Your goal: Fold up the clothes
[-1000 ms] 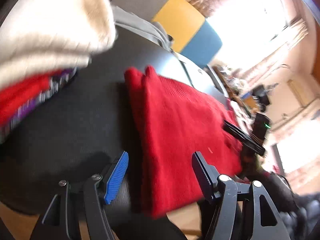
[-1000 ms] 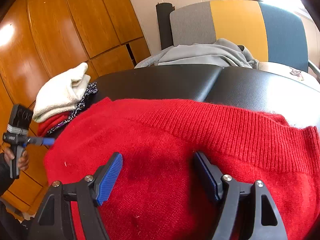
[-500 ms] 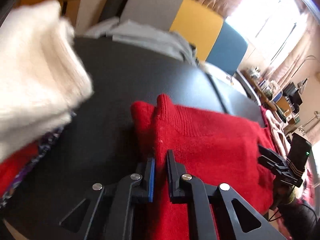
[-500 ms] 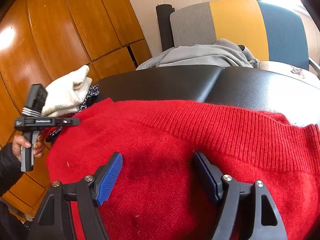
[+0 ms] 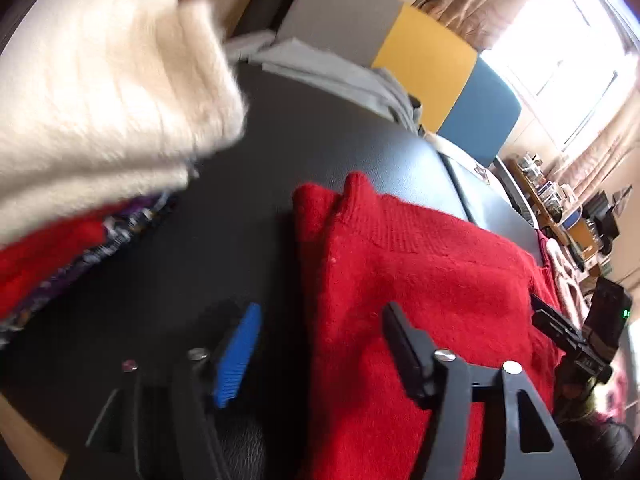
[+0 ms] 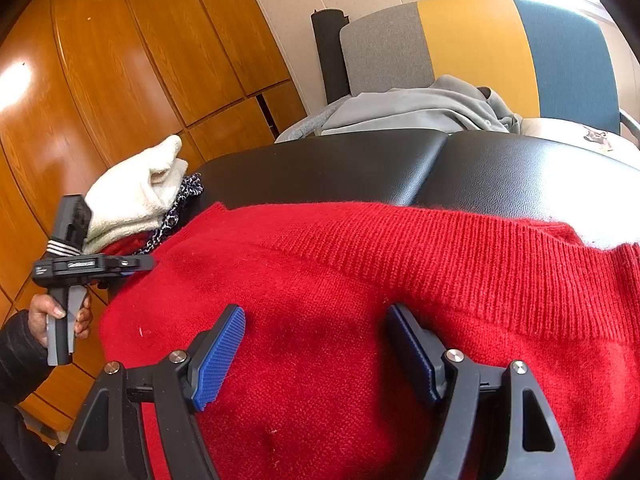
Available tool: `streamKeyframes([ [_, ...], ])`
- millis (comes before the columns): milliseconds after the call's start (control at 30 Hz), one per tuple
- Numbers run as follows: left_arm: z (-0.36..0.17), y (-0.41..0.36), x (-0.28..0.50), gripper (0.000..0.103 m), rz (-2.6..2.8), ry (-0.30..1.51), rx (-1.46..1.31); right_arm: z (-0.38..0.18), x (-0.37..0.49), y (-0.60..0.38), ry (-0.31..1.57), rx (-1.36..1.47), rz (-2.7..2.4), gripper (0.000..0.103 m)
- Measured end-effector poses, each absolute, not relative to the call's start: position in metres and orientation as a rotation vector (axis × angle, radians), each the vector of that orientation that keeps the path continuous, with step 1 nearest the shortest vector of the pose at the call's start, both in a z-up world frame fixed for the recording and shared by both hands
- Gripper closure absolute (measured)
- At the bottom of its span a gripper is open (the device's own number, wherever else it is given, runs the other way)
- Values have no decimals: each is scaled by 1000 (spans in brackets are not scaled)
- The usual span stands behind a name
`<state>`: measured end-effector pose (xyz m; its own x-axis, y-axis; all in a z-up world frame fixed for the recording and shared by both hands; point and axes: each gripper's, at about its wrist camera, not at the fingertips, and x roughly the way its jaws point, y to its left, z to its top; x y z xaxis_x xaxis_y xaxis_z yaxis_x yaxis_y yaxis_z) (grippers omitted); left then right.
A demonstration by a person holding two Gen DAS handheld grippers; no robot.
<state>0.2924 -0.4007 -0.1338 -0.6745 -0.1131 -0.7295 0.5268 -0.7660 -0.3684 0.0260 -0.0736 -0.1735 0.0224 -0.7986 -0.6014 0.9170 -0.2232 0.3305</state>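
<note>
Left wrist view: left gripper [image 5: 320, 344], jaws together half a second ago, now apart astride red sweater [image 5: 420, 280] edge; fold released. Right gripper [image 6: 316, 350] apart above sweater, on black table [image 6: 340, 172].

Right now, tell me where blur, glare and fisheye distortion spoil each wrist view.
Left wrist view: the cream sweater and the left gripper are smeared by motion blur, and the window is blown out white. Right wrist view: sharp on the red sweater, with a glare spot on the wooden panels, and the fisheye bends the panel seams and the black table edge.
</note>
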Motion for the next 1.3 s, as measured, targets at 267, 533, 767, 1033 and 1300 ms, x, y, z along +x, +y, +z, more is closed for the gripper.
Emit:
streamKeyframes([
  [267,-109,-350,274,1,-2584,646,973,-166,41,-78,268,819,-1629,14],
  [533,-126,-340,247,0,-2536,555,1063,-142,27,-48,404,815,-1872,0],
  [767,-161,-362,251,0,-2452,634,1057,-183,9,-33,438,905,-1940,0],
  [1033,-152,-370,256,1,-2446,675,1057,-185,7,-27,394,895,-1934,0],
  [1300,-125,-397,276,1,-2550,701,1025,-185,6,-23,380,883,-1930,0],
])
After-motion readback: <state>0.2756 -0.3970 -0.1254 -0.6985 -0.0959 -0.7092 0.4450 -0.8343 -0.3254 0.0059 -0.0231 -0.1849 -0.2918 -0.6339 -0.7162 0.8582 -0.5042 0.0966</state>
